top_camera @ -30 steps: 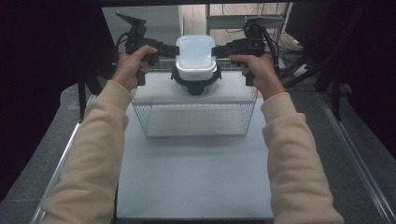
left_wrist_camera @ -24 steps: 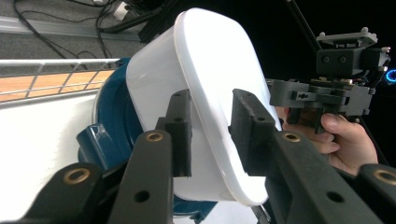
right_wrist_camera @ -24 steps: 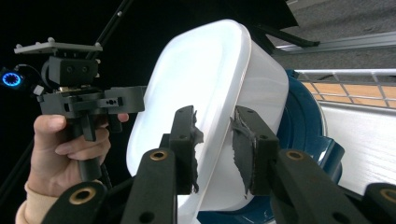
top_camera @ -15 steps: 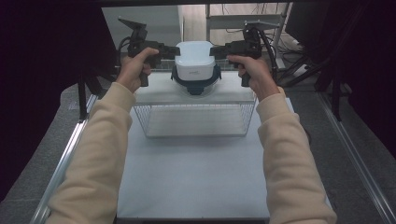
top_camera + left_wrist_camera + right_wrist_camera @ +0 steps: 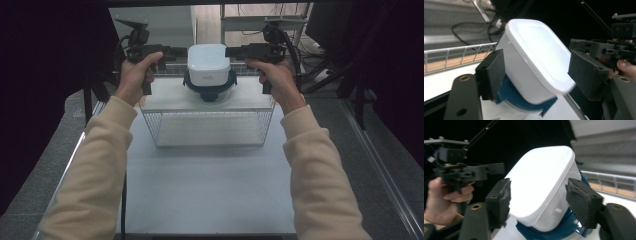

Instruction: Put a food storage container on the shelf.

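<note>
Container stack: white tub [image 5: 208, 64] sits upside down, flat base up, on a blue-lidded clear bowl [image 5: 209, 91], atop the wire rack [image 5: 207, 122] at the tabletop's far side. Label print on its near face unreadable. Left gripper [image 5: 179, 50] and right gripper [image 5: 231, 51] flank it; jaws just opened, wide, pads off its walls.

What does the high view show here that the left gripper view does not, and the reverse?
High view: both cream-sleeved forearms, the white table top, and the clear wire-framed box whose top carries the stack.

Left gripper view: up close, the left gripper has its black foam pads standing off the white container's walls, its jaws having just been opening.

Both views: the white rounded-square plastic container sitting upside down on the dark blue-rimmed clear bowl, the wire railing behind, and the right gripper beside the container.
</note>
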`<action>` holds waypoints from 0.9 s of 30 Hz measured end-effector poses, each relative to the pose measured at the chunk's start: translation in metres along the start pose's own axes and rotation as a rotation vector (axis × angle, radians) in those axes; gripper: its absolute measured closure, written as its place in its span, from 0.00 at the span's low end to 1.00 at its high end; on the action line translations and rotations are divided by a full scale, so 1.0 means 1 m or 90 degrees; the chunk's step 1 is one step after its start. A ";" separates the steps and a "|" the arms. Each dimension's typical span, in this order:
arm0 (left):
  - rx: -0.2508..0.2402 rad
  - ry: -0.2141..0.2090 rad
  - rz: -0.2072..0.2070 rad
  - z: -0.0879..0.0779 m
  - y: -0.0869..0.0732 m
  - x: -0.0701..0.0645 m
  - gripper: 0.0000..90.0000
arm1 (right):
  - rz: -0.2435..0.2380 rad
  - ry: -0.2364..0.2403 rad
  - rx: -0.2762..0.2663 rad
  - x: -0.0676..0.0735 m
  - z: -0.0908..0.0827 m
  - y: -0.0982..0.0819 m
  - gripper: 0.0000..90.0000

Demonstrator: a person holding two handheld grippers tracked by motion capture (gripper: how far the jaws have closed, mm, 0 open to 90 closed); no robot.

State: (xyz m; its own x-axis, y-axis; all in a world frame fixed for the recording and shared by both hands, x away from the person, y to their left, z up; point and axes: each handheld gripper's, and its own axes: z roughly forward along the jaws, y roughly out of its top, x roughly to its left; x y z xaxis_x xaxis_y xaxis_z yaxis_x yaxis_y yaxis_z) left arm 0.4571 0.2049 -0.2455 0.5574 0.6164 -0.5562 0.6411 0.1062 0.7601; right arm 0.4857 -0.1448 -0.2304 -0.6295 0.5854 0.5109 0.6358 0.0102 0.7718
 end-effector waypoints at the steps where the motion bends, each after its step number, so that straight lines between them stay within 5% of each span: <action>1: -0.003 -0.001 0.009 -0.004 -0.003 -0.002 0.30 | -0.014 -0.003 -0.004 0.003 -0.004 -0.003 0.37; 9: -0.002 0.012 0.056 -0.020 -0.032 -0.009 0.28 | -0.137 -0.024 0.007 0.018 -0.026 -0.030 0.30; 20: 0.002 0.067 0.137 -0.037 -0.089 -0.022 0.27 | -0.183 -0.042 0.011 0.019 -0.047 -0.069 0.28; 27: 0.013 0.114 0.176 -0.040 -0.143 -0.021 0.27 | -0.197 -0.048 0.020 0.001 -0.060 -0.120 0.27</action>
State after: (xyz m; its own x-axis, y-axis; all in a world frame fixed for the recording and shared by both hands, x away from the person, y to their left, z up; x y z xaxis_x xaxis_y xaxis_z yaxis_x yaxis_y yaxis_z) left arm 0.3326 0.2085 -0.3290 0.6115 0.7472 -0.2602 0.4900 -0.0994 0.8661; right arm 0.3820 -0.1939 -0.3004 -0.7611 0.6091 0.2231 0.4338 0.2221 0.8732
